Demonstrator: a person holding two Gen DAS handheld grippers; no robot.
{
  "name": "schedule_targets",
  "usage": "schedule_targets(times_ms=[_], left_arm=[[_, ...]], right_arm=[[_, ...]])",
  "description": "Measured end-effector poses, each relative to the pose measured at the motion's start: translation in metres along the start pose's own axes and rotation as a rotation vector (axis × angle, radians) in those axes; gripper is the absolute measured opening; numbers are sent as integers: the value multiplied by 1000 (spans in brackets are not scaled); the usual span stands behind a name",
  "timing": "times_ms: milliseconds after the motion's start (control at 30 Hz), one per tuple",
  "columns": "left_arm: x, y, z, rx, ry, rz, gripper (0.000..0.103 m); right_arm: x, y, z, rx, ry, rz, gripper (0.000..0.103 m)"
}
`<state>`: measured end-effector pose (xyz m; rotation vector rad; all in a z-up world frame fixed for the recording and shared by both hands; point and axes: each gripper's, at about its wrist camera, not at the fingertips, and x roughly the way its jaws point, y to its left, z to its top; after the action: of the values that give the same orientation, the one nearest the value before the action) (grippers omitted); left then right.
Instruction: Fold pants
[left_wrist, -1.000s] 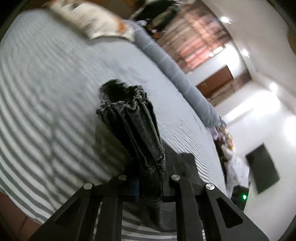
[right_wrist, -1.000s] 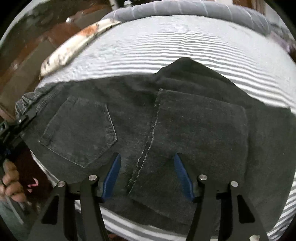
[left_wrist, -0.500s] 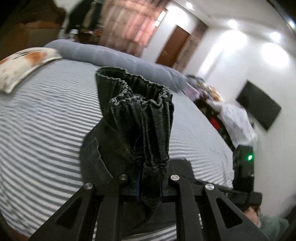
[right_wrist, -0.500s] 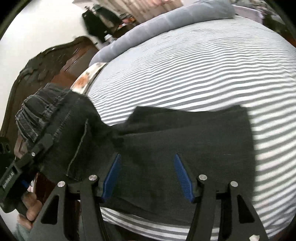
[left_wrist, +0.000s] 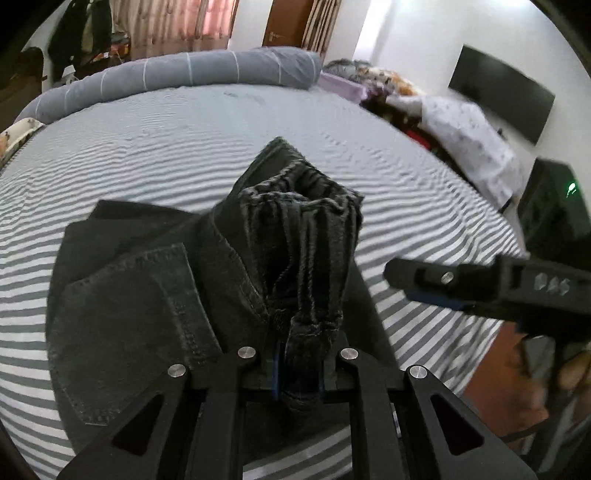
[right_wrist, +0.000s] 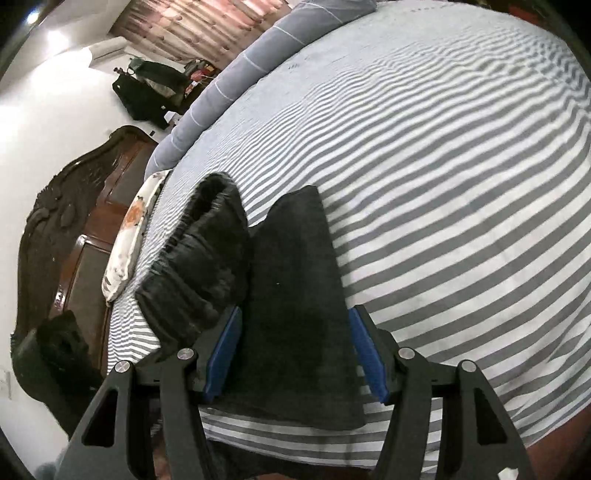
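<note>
Black denim pants (left_wrist: 147, 295) lie folded on the striped bed. My left gripper (left_wrist: 299, 365) is shut on their bunched waistband (left_wrist: 306, 251), which stands up in pleats above the folded part. In the right wrist view the same waistband bunch (right_wrist: 199, 266) hangs at the left, beside a flat dark panel of the pants (right_wrist: 295, 295). My right gripper (right_wrist: 295, 350) is open just above that panel, its blue pads (right_wrist: 225, 350) apart on either side without pressing the cloth. One of its fingers (left_wrist: 461, 284) shows at the right of the left wrist view.
The bed sheet (left_wrist: 184, 147) is grey-and-white striped. A grey bolster (left_wrist: 184, 74) lies along its far edge and a patterned pillow (right_wrist: 125, 236) by the dark wooden headboard (right_wrist: 62, 229). Piled bedding (left_wrist: 461, 122) and a black wall screen (left_wrist: 502, 92) stand beyond the bed's right side.
My left gripper has swung across the bed with the waistband, carrying it over the rest of the pants. The right gripper has swept sideways too, and the spread seat is now a narrow panel.
</note>
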<state>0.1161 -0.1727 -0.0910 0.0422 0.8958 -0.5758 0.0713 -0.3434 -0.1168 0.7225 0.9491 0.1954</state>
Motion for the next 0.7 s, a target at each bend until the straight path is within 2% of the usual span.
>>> schedule_targets(times_ms=[167,233,300,367,400,467,567,633,700], left_arm=[[12,-6,-4,34,49,23,19],[14,-6,-6,48,55,26,21],[11,0,-6,53,66,11,28],[8,1,-7,40,73,-25,60],[4,2,-8,35,66,-37,65],[-4,-2,-11,61,51,-44,67],[-10,-5,-14,106,56,3,67],[-16,-2,-14,102,57,10,67],[-20,3,-15,96,60,51,67]], right_arm=[[8,-5,6,16,14,57,59],[12,-7,8,39,23,130,59],[15,-11,8,95,28,260,59],[20,-13,8,142,40,345,60],[23,-12,9,160,49,364,61],[29,-9,12,171,60,363,65],[36,-2,16,161,69,349,67],[40,9,20,115,82,295,68],[46,21,21,58,92,231,67]])
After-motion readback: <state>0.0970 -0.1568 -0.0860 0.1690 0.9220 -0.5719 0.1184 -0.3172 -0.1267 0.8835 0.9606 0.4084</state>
